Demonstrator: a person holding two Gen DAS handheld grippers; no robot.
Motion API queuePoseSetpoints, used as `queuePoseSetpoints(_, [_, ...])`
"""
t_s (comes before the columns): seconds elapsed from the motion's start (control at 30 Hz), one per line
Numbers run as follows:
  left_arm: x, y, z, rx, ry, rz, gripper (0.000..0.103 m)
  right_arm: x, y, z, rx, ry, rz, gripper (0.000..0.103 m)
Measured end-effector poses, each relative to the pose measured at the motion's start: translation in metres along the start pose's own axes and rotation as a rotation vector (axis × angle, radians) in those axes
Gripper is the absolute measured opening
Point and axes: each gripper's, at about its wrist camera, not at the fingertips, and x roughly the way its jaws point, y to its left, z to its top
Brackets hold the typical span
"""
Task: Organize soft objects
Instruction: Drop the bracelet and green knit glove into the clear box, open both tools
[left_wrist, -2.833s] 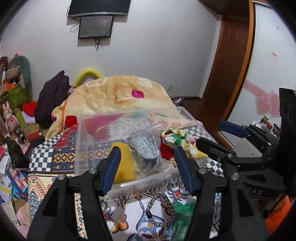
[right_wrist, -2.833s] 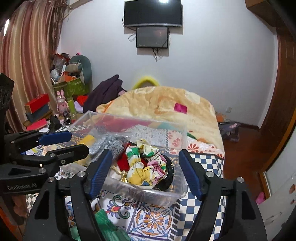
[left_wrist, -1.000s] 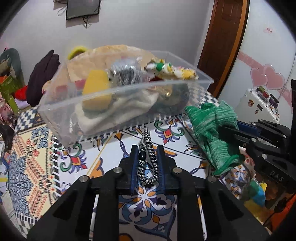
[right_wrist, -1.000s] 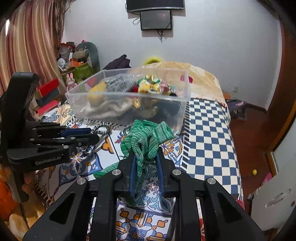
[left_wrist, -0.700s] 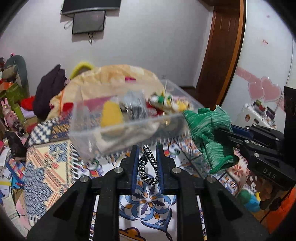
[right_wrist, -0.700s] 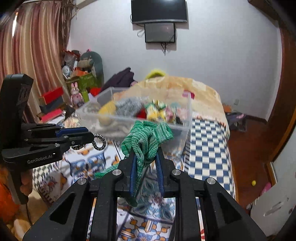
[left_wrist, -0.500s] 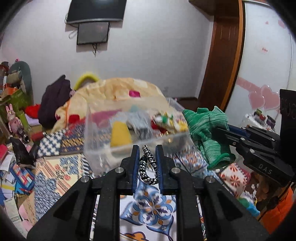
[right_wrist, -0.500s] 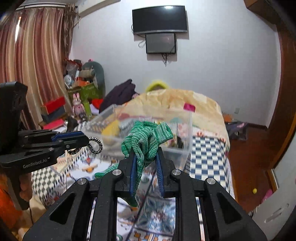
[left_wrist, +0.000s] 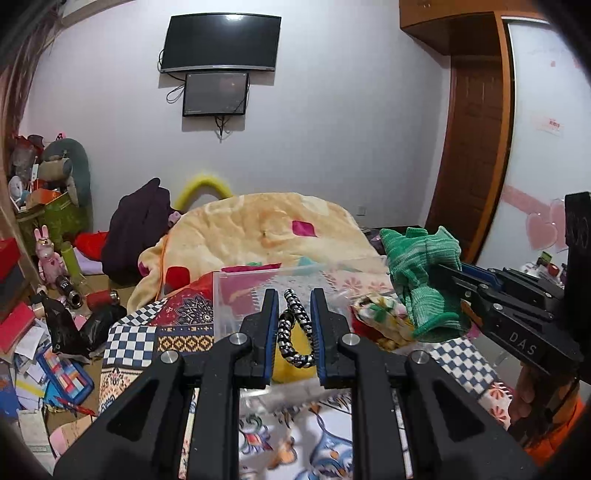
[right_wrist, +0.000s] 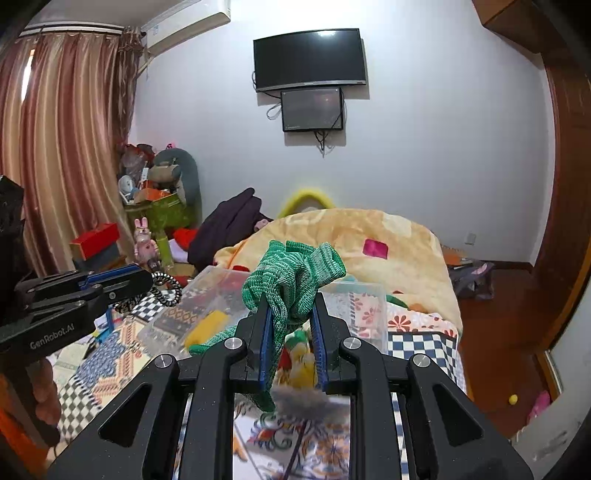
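Both tongs (left_wrist: 293, 302) (right_wrist: 288, 308) around soft things.

Each camera sits just behind its own tongs, raised above the bed and facing the far wall. The left view looks along the left tongs (left_wrist: 293, 308), with the right tongs (left_wrist: 461, 275) at its right edge. The right view mirrors this. Both share the clear bin (left_wrist: 236, 291) (right_wrist: 369, 295), blanket (left_wrist: 258, 229) and television (right_wrist: 310, 59).

Wall-mounted television (left_wrist: 221, 42), pink rabbit figure (left_wrist: 47, 254)
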Motion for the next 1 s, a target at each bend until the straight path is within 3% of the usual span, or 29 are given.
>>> queuePoseSetpoints(0.3, [0.041, 0.008, -0.014, -0.01, 0.069, 0.066, 0.017, 0.039, 0.008, -0.019, -0.031, 0.107, -0.007, 0.018])
queuePoseSetpoints(0.5, [0.058, 0.012, -0.03, -0.014, 0.137, 0.082, 0.018, 0.048, 0.003, -0.03, -0.034, 0.164, -0.035, 0.027])
queuePoseSetpoints(0.73, [0.047, 0.01, -0.038, -0.02, 0.149, 0.061, 0.047, 0.035, -0.01, -0.026, -0.01, 0.162, -0.046, 0.055])
queuePoseSetpoints(0.83, [0.036, 0.007, -0.037, -0.02, 0.133, 0.04, 0.052, 0.027, -0.012, -0.022, -0.007, 0.144, -0.044, 0.062])
queuePoseSetpoints(1.0, [0.01, 0.001, -0.024, -0.013, 0.077, 0.016, 0.054, 0.003, -0.011, -0.007, -0.002, 0.08, -0.03, 0.063])
